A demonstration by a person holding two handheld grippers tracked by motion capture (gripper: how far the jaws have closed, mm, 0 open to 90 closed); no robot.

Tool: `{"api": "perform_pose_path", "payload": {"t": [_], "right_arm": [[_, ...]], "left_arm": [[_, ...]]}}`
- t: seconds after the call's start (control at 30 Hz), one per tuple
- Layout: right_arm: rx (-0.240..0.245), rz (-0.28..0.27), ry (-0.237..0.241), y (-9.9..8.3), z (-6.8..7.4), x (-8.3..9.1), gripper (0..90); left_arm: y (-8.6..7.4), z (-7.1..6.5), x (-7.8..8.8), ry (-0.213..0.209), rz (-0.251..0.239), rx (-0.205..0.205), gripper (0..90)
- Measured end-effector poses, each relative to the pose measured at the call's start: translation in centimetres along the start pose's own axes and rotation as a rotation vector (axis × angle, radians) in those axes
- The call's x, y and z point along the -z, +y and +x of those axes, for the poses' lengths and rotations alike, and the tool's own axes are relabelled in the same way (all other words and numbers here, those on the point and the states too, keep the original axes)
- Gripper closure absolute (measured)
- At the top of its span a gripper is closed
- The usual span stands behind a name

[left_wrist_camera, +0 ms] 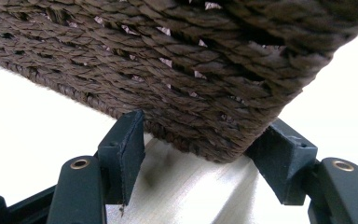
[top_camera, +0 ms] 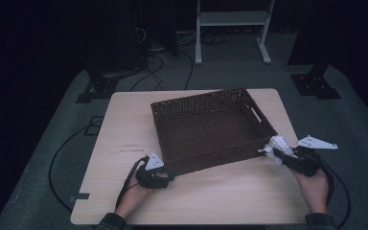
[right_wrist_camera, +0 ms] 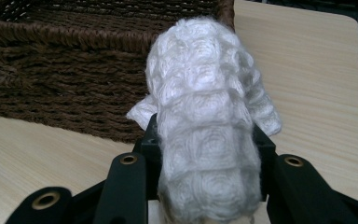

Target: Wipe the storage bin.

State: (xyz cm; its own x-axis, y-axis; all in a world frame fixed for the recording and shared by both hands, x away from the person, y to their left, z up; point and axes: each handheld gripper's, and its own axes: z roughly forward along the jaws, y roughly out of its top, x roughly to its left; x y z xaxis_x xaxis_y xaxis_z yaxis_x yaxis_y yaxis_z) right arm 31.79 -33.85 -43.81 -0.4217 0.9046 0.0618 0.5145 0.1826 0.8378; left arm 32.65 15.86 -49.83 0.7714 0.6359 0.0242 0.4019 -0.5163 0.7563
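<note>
Here, I have my right gripper (top_camera: 279,152) clamped on a white, knobbly knitted cloth (right_wrist_camera: 207,126), rolled into a fat bundle that bulges up between both black jaws and spills over their tips. Just ahead of that gripper stands the dark brown woven wicker basket (top_camera: 211,125), a shallow rectangular tray with a handle slot in its right wall; the bundle hangs beside the basket's near right corner, and I cannot tell whether it brushes the weave.

My left gripper (top_camera: 165,173) sits low on the pale wooden table (top_camera: 124,129) at the basket's near left corner. Seen from the left gripper view, its jaws stand apart with that corner of the basket (left_wrist_camera: 205,93) pushed between them. The right-hand jaw lies against the wicker; the left-hand one meets it only at its tip, so I cannot tell whether this is a firm grip.

My right hand (top_camera: 314,188) comes in from the table's near edge behind its gripper, the left hand (top_camera: 136,196) likewise, each with a black cable trailing back.
</note>
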Motion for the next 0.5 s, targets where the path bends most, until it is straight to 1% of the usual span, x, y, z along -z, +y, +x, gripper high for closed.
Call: {"api": "perform_pose_path", "payload": {"t": [0.13, 0.27, 0.5], "right_arm": [[-0.004, 0.013, 0.001, -0.3, 0.0, -0.3, 60.9], [-0.004, 0.046, -0.005, -0.7, -0.1, -0.9, 60.9], [-0.006, 0.069, -0.003, -1.1, -0.1, -1.5, 60.9]], "left_arm": [[0.0, 0.0, 0.0, 0.0, 0.0, 0.0, 36.0], [0.0, 0.0, 0.0, 0.0, 0.0, 0.0, 36.0], [0.0, 0.0, 0.0, 0.0, 0.0, -0.001, 36.0]]}}
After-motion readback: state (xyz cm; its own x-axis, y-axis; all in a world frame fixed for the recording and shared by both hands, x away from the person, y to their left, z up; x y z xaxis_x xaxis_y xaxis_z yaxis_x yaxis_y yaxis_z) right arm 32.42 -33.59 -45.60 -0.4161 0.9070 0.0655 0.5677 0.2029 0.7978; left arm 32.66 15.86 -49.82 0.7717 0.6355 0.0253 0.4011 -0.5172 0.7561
